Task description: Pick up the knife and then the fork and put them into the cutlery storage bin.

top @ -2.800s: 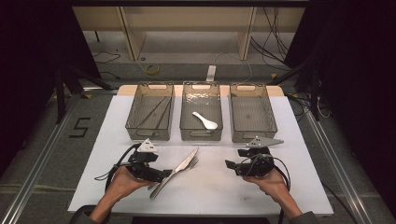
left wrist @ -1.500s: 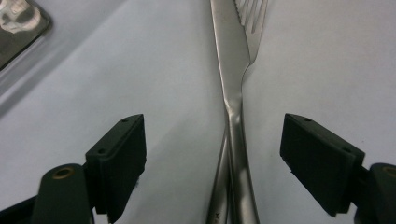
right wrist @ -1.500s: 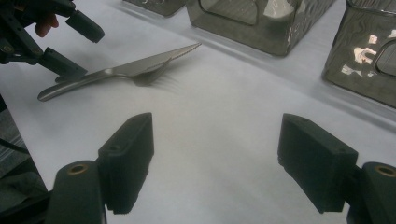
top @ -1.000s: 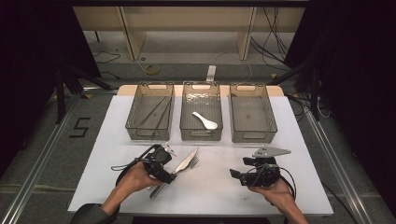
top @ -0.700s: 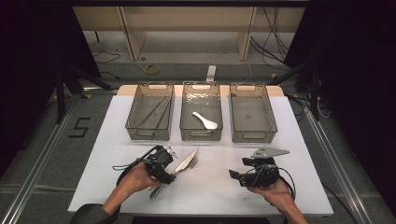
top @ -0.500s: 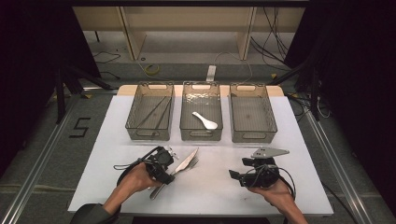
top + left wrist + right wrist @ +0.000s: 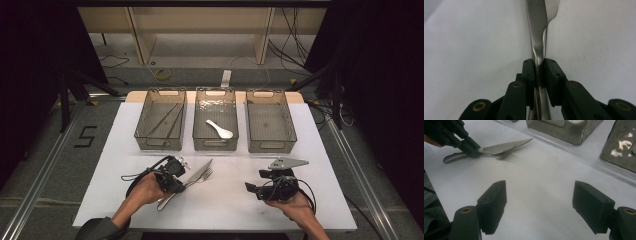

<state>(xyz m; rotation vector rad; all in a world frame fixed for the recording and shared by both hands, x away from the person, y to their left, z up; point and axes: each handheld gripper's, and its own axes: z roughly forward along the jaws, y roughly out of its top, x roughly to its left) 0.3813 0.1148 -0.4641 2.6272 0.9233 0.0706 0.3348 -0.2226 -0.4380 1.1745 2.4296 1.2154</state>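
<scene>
Three bins stand in a row at the far side of the bench point(image 7: 125, 200): the left bin point(image 7: 161, 119), the middle bin point(image 7: 215, 118) with a spoon point(image 7: 219, 130) in it, and the right bin point(image 7: 270, 120). In front of the left and middle bins, a knife point(image 7: 192, 175) and a fork point(image 7: 200, 176) lie together on the bench. The left gripper point(image 7: 176, 176) is at their handles, and the right gripper point(image 7: 256, 188) is well apart to the right.

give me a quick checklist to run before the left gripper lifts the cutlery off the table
1. Left gripper closed on a handle: ok, its jaws have just been closing and the pads now press a metal handle.
2. One piece gripped alone: cannot tell, the knife and fork lie touching, and two handles seem to pass between the pads.
3. Right gripper out of the way: ok, open and apart from the cutlery.
4. Right bin free: ok, nothing shows inside.
5. Middle bin: holds a white spoon.
6. Left bin: holds thin dark sticks.
</scene>
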